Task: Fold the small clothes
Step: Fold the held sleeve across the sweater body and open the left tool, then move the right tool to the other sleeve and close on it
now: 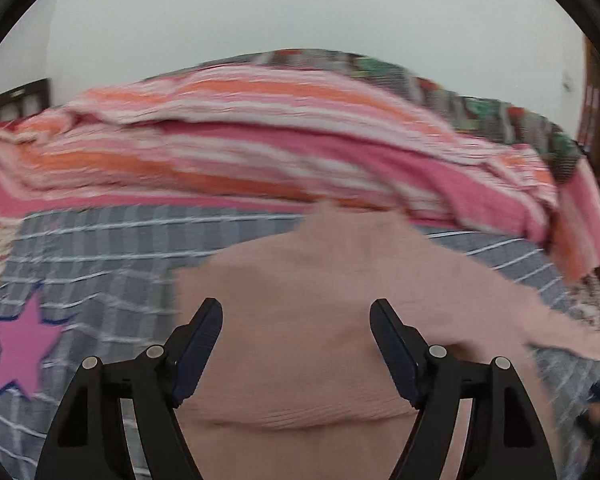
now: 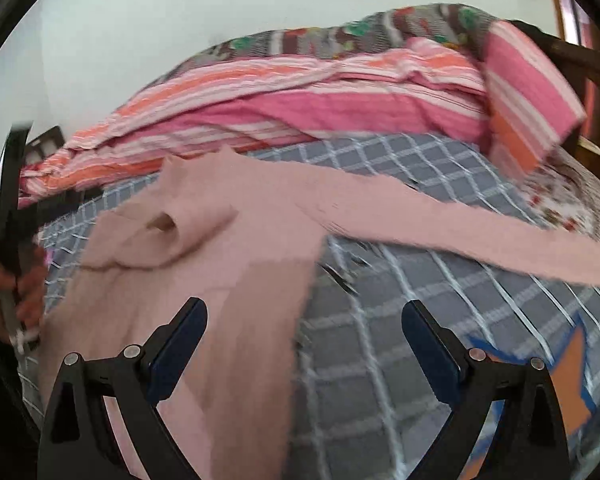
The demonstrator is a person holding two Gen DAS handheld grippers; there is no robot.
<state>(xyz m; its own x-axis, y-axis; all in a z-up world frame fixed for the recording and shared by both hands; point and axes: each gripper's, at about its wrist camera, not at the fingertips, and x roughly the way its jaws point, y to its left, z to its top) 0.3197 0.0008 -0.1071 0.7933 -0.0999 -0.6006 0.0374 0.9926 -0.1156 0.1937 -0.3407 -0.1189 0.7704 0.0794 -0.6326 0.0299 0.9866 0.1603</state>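
Observation:
A small pale pink sweater lies flat on the grey checked bedspread. In the right wrist view the sweater shows its turtle neck toward the left and one long sleeve stretched out to the right. My left gripper is open and empty, just above the sweater's body. My right gripper is open and empty, over the sweater's right edge and the bedspread. The left gripper also shows in the right wrist view, held in a hand at the far left.
A rumpled pink, orange and white striped blanket lies behind the sweater, with a flowered quilt behind it. A pink star patch and an orange star patch mark the bedspread. A pale wall stands behind the bed.

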